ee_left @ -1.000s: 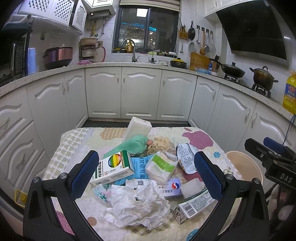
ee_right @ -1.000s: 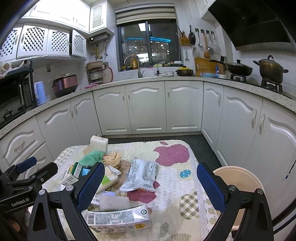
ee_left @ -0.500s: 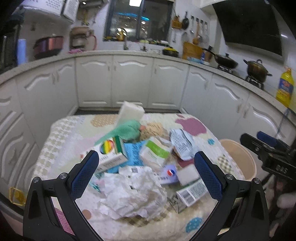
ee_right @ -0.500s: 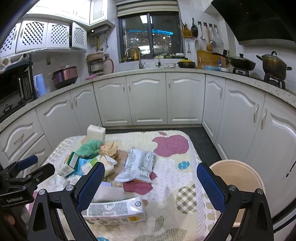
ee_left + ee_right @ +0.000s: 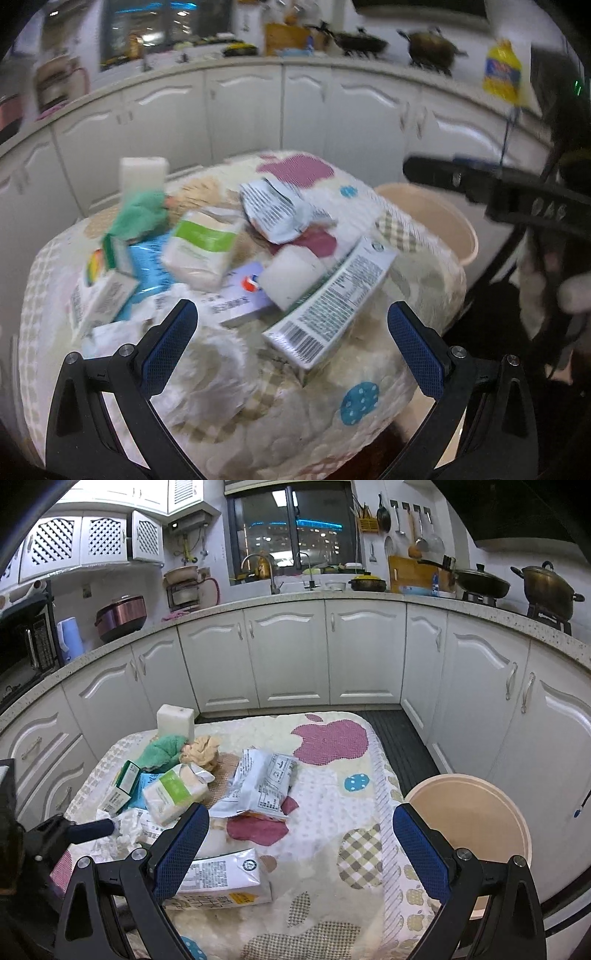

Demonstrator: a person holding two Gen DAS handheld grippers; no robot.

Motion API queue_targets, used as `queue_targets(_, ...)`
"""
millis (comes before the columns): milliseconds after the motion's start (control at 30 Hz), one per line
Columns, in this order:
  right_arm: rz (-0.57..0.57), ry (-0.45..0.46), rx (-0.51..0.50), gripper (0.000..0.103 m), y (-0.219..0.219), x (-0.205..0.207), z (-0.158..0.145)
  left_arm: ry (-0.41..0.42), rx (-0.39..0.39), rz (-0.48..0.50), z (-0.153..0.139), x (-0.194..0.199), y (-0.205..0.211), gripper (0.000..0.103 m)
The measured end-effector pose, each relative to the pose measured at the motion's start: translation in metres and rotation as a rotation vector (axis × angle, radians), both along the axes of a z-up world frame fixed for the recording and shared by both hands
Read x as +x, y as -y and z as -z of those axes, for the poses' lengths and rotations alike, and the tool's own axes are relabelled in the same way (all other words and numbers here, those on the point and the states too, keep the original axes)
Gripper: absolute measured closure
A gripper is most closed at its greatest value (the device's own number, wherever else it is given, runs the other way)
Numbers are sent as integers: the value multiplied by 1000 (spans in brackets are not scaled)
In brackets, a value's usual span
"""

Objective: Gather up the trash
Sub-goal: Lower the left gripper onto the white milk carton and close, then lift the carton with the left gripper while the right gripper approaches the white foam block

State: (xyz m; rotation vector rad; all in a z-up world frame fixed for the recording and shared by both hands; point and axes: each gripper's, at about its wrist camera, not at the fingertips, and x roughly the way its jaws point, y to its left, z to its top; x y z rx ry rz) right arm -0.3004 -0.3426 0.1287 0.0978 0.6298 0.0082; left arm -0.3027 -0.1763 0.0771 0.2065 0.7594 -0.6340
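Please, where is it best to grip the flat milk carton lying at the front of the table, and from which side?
Probably from above, across its narrow width near the middle. The milk carton lies flat and squashed, its long side facing the right gripper, whose open fingers already stand over it.

A: Trash, left half of surface point(image 5: 354, 775): flattened milk carton point(image 5: 218, 882) lying on its side, nearest edge. Torn silver-white wrapper point(image 5: 258, 786) crumpled, mid-pile.

B: Green-and-white pack point(image 5: 173, 794) tilted on a blue wrapper point(image 5: 146, 273). Crumpled white paper point(image 5: 210, 373) at near left. Green cloth point(image 5: 162, 751) and beige wad point(image 5: 201, 751) touching, far side.

A: Beige bin point(image 5: 476, 834) just beside the surface's right edge, upright.
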Motion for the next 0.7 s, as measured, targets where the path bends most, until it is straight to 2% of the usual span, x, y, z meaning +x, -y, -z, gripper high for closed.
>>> queue_targets(133,11,-10,0,4,5,1,4,-63,42,37,12,11,13,3)
queue_targets(200,16,-19,7,4,8,2,6,-89,54,53,18,14,19,21)
queue_targets(233,18,-22,8,4,9,3,8,-107,60,60,20,16,22,36)
queue_targets(400,22,-38,13,4,12,6,12,-113,59,85,23,15,23,43)
queue_targets(567,16,-44,18,4,11,7,13,-129,-29,96,11,14,11,60)
queue_targets(700,16,-46,20,4,11,8,13,-127,-78,101,1,13,-2,64)
